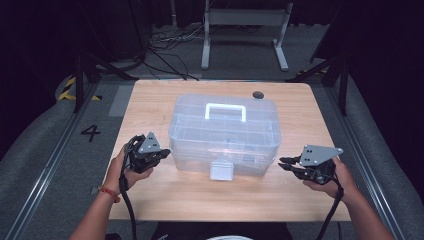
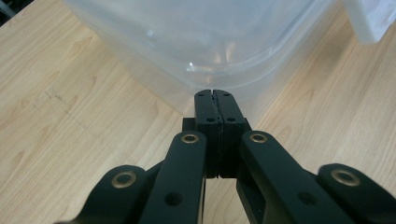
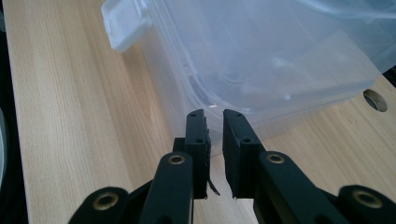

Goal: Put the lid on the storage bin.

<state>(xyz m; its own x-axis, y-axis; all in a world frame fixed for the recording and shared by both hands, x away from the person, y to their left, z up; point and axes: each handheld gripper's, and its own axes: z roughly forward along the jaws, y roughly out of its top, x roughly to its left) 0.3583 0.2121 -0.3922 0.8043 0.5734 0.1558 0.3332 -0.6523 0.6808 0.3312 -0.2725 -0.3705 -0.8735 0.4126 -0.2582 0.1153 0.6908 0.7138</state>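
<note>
Now 2 hands hold 2 grippers low over a wooden table (image 1: 165, 200), 1 at each end of a big clear plastic box (image 1: 224, 135). The box sits in the middle of the table, with a white handle (image 1: 226, 111) on its lid and a pale latch (image 1: 221, 170) on the near side.

The left gripper (image 1: 165, 152) points at the left end of the box. Its jaws are pressed tight together with nothing between them. In the left gripper view the tips (image 2: 216, 100) sit right by the rounded corner of the box (image 2: 201, 42); I cannot tell if they touch it.

The right gripper (image 1: 286, 164) points left at the right end of the box, a little way off. Its jaws have a thin gap and hold nothing.

Both forearms are cut off by the bottom edge. It is hard to see what is inside the box. A small dark hole (image 1: 258, 95) shows in the table behind the box.
</note>
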